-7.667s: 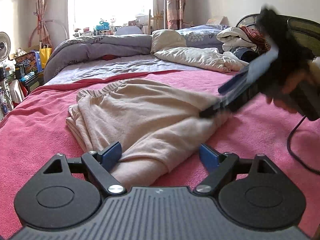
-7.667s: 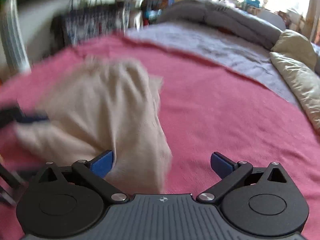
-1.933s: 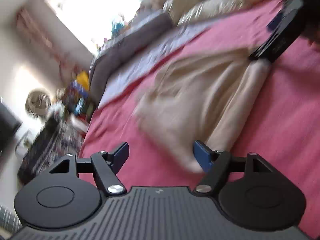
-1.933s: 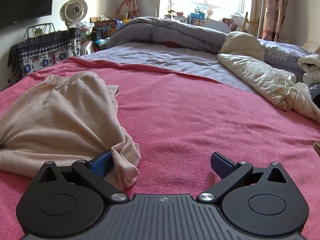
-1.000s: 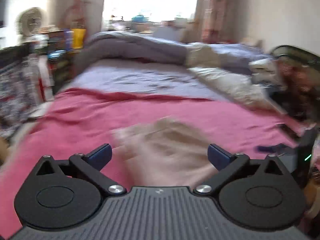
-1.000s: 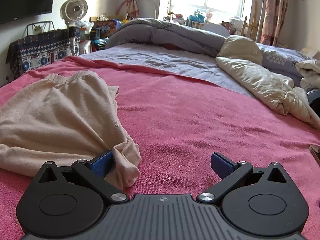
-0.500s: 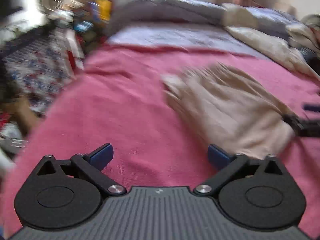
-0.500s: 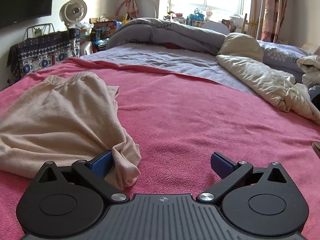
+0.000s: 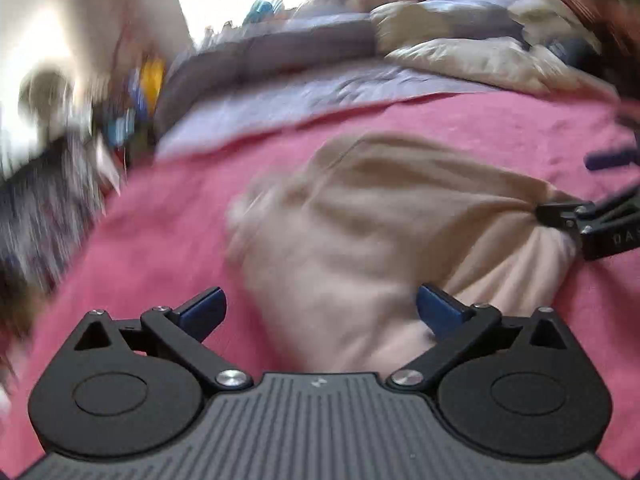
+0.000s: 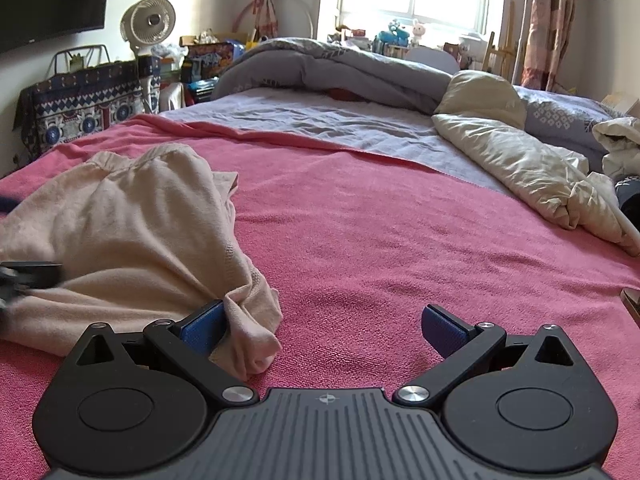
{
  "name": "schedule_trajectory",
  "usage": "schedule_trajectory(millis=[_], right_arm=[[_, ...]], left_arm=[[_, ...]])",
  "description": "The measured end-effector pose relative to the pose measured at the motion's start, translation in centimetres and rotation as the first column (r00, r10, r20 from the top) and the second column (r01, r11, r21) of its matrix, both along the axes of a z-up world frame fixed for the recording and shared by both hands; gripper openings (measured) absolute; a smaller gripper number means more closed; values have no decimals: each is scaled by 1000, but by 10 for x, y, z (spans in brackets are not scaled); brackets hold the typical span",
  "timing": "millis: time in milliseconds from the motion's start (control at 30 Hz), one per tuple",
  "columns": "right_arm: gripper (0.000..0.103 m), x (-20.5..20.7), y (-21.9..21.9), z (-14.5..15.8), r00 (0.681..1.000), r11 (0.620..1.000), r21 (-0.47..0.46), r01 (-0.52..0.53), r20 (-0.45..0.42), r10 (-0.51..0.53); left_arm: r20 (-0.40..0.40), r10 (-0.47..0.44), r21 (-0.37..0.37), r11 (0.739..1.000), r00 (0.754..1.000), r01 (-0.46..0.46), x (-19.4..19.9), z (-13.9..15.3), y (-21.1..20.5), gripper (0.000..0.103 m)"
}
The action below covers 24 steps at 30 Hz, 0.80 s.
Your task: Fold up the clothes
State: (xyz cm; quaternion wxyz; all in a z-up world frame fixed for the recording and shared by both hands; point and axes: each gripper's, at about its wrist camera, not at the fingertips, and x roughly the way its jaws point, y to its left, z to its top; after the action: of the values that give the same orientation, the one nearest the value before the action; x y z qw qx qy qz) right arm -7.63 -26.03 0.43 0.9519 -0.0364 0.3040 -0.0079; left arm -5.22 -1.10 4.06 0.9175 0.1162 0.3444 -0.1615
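Beige garment (image 10: 132,232) bunched on pink blanket (image 10: 380,240), left half of bed. Right gripper (image 10: 324,326) spread wide, left pad touching garment's near corner. Left gripper (image 9: 320,308) also spread, over garment's edge, view blurred

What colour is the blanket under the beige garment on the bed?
Pink: the blanket shows best in the right wrist view, under the beige garment.

The whole left wrist view was smeared by motion; the crumpled beige knit garment (image 9: 360,216) was cut off at the right view's left edge.
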Motion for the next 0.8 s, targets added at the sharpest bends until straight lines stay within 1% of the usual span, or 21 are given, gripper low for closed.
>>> schedule_trajectory(millis=[33,67,133,200,233,267,300,367,400,433,467,533,567,600,633,667,700,733,767,800], right_arm=[[103,0,-1,0,1000,1000,3,-1,-1,1],[103,0,-2,0,1000,1000,6,0,-2,0],[103,1,-2,-1,1000,1000,5,2,-4,-2],[103,0,0,0,1000,1000,-4,3,-1,-3],[103,-1,1,0,1000,1000,-10,3,1,-3],[103,-1,2,0,1000,1000,-17,3,3,-3],[103,-1,3,0,1000,1000,-22,4,5,-4],[103,-2,4,0,1000,1000,-28,4,8,-4],[103,-2,4,0,1000,1000,-30,4,8,-4],[103,-2,4,0,1000,1000,-29,4,8,-4],[103,-2,4,-1,1000,1000,-28,4,8,-4],[103,-2,4,-1,1000,1000,-26,3,9,-3],[103,-2,3,-1,1000,1000,-25,2,9,-2],[103,-2,3,0,1000,1000,-23,1,9,-1],[103,-2,2,0,1000,1000,-18,0,7,1],[103,-2,0,0,1000,1000,-10,-2,3,3],[103,-2,-1,2,1000,1000,-4,-10,0,10],[103,-2,-2,5,1000,1000,3,-22,-4,22],[103,-5,-2,9,999,999,-9,-46,3,46],[102,-9,-1,14,997,996,-39,-80,19,81]], left_arm=[[-57,42,-57,997,997,-45,4,3,19,103],[-88,66,-90,993,994,-74,4,8,33,103],[-75,70,-110,991,995,-78,-2,23,46,99],[-16,30,-136,990,999,-32,-9,45,44,98],[1,-9,-156,988,1000,9,-11,52,38,99],[5,-70,-184,981,998,69,-10,55,28,100],[11,-130,-211,969,992,129,-9,59,18,100],[27,-247,-264,933,969,245,-7,66,-3,101],[23,-307,-263,916,952,302,-6,65,-15,101],[-5,-364,-238,905,931,352,-4,57,-28,101],[-59,-429,-215,887,901,408,-2,48,-38,101],[-207,-540,-143,842,816,520,-1,22,-48,101],[-215,-591,-83,804,778,588,-8,12,-47,101],[-161,-648,4,754,745,657,-23,7,-40,101],[-136,-681,62,719,720,692,-34,6,-33,101],[-143,-679,63,720,720,691,-36,7,-24,101],[-165,-660,38,738,733,674,-35,11,-15,101],[-186,-638,34,756,747,654,-34,13,-5,102],[-205,-611,53,773,764,632,-32,13,4,103],[-224,-573,58,799,788,598,-30,14,15,103]])
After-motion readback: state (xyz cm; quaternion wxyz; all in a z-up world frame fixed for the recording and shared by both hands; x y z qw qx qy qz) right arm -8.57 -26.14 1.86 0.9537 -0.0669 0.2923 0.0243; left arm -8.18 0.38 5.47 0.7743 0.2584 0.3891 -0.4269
